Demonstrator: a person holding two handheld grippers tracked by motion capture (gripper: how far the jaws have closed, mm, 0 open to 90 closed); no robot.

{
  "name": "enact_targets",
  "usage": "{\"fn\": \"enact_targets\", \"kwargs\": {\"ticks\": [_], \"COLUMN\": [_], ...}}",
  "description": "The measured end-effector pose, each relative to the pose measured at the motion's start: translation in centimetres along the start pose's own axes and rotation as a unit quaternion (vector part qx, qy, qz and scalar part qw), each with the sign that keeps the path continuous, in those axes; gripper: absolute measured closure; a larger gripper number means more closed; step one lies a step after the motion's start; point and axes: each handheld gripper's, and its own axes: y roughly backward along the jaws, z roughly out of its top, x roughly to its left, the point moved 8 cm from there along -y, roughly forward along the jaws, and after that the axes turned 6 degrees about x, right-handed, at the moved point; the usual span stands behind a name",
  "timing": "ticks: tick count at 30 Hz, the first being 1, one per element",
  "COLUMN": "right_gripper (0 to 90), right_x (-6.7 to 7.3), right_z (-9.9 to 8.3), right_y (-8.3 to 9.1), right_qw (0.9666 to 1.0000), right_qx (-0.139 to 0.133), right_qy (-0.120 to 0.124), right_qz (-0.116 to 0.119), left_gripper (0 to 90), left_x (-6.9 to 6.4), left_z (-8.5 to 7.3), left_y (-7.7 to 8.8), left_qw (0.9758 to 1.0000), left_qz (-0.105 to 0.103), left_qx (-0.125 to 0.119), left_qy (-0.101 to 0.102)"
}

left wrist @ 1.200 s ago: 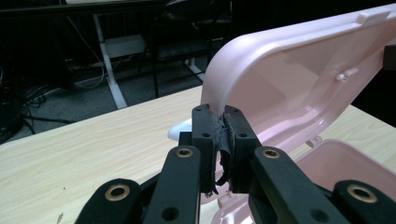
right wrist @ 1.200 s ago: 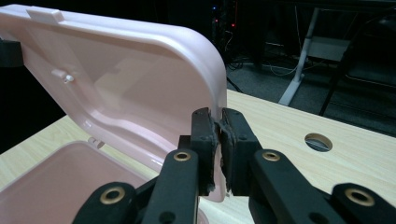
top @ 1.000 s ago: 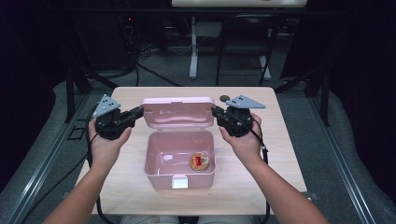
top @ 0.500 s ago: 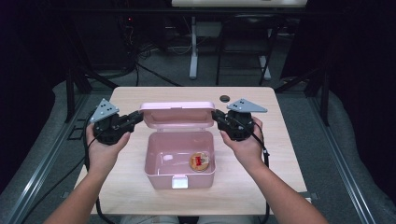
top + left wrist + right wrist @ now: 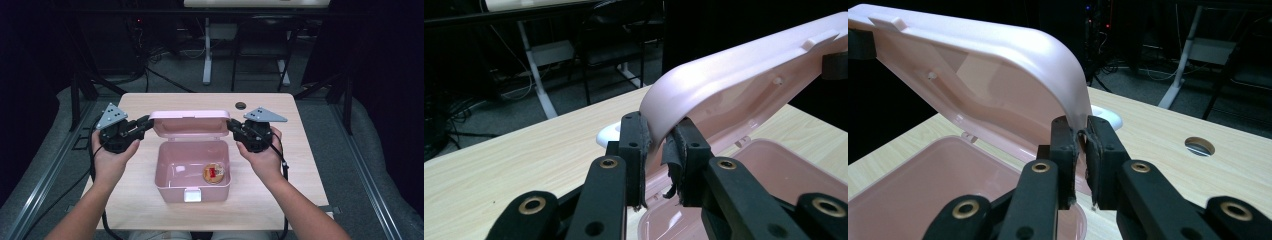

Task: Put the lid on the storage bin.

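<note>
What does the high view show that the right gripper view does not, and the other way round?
High view: the whole box from above, a round orange item on its floor and the white latch at its front. Right gripper view: close up, the right gripper is shut on the edge of the lid, with a pad pressing on each side. Both: the pink lid raised, the box open, and the hole in the table.

A lab-like recording space is showing: dark curtained surroundings, loose black cables [image 5: 165, 80] lying on grey floor, metal framing rails [image 5: 45, 170] flanking a pale wooden table [image 5: 295, 125].
</note>
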Motion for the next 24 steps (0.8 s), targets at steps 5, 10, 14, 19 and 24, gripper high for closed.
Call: {"fn": "enact_targets", "kwargs": {"ticks": [5, 10, 14, 19, 24], "right_gripper": [81.4, 80.4, 80.0, 79.8, 79.7], "right_x": [0.0, 0.1, 0.2, 0.4, 0.4], "right_z": [-0.1, -0.1, -0.1, 0.1, -0.1], "right_y": [0.2, 0.3, 0.5, 0.8, 1.1], "right_qw": [1.0, 1.0, 0.9999, 0.9999, 0.9999], "right_qx": [0.002, 0.003, 0.003, 0.001, 0.002], "right_qy": [0.001, 0.0, 0.003, 0.005, 0.006], "right_qz": [0.006, 0.009, 0.012, 0.015, 0.015], "left_gripper": [78.3, 80.0, 80.6, 80.7, 80.8], "left_x": [-0.2, -0.3, -0.4, -0.6, -0.7], "left_z": [-0.2, -0.5, -0.7, -0.9, -0.9], "left_y": [0.3, 0.7, 0.9, 1.0, 1.0], "left_qw": [1.0, 1.0, 0.9999, 0.9999, 0.9999], "left_qz": [-0.003, -0.008, -0.012, -0.011, -0.014], "left_qx": [0.0, -0.003, -0.001, -0.006, -0.006], "left_qy": [0.001, 0.0, 0.0, 0.0, -0.002]}}
